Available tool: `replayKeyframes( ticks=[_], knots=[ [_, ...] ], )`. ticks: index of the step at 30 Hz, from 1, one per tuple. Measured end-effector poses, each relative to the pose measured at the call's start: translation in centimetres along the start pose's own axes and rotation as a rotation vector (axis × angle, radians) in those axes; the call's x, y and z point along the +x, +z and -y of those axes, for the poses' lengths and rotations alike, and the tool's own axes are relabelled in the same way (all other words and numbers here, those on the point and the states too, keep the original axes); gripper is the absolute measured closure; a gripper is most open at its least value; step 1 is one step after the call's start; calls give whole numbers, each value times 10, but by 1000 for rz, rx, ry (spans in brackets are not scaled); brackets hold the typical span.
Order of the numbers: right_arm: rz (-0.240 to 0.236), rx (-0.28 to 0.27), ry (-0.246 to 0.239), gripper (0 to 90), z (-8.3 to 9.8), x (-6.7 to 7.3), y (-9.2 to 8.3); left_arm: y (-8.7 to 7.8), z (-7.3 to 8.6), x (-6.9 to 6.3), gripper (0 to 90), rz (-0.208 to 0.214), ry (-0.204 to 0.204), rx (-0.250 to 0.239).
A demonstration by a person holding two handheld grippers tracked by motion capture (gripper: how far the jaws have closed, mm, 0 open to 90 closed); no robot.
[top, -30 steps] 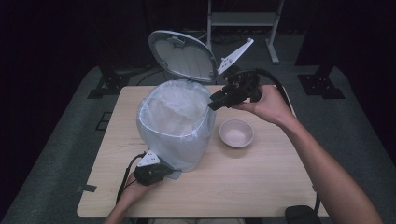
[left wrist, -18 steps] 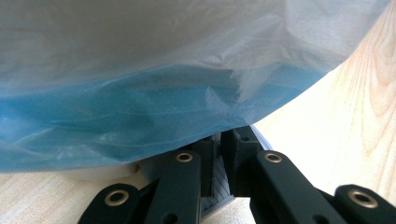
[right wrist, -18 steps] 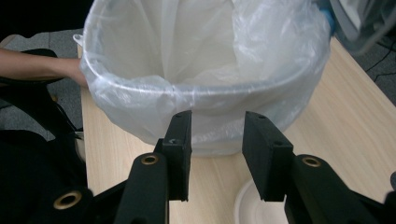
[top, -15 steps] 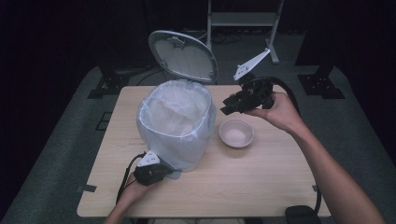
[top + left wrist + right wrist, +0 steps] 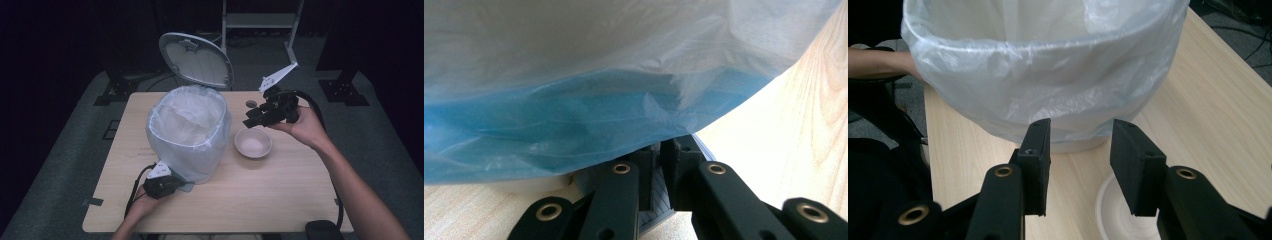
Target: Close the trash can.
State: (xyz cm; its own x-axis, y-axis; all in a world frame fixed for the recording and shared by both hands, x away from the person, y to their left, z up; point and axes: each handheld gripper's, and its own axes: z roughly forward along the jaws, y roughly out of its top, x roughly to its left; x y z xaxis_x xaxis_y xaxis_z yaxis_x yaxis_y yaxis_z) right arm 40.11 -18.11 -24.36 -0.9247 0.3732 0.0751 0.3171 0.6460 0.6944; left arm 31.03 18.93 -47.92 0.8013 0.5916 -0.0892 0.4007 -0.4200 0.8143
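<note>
Above the bowl point(image 5: 253, 143), the right gripper point(image 5: 252, 116) (jaws just opening, empty) hovers.

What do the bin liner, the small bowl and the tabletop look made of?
Bin liner: thin translucent plastic film, crinkled and glossy. Bowl: probably glazed ceramic or hard plastic, smooth and pale. Table: light wood or wood-look laminate, with visible grain, matte.

A lined bin point(image 5: 189, 132) stands on the surface point(image 5: 280, 200), left of its middle, its lid point(image 5: 196, 60) raised at the far edge. A bowl point(image 5: 253, 143) sits just right of the bin. The left tongs point(image 5: 172, 181) lie at the bin's near base; the right tongs point(image 5: 254, 119) hang above the bowl's far side.
</note>
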Motion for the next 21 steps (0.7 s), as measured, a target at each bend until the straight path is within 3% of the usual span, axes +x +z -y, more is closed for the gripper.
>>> replayKeyframes(
  ticks=[21],
  knots=[
    [8, -14, 66, 570, 42, -13, 11, 0, 0, 0, 841, -2, 1, -3]
  ],
)
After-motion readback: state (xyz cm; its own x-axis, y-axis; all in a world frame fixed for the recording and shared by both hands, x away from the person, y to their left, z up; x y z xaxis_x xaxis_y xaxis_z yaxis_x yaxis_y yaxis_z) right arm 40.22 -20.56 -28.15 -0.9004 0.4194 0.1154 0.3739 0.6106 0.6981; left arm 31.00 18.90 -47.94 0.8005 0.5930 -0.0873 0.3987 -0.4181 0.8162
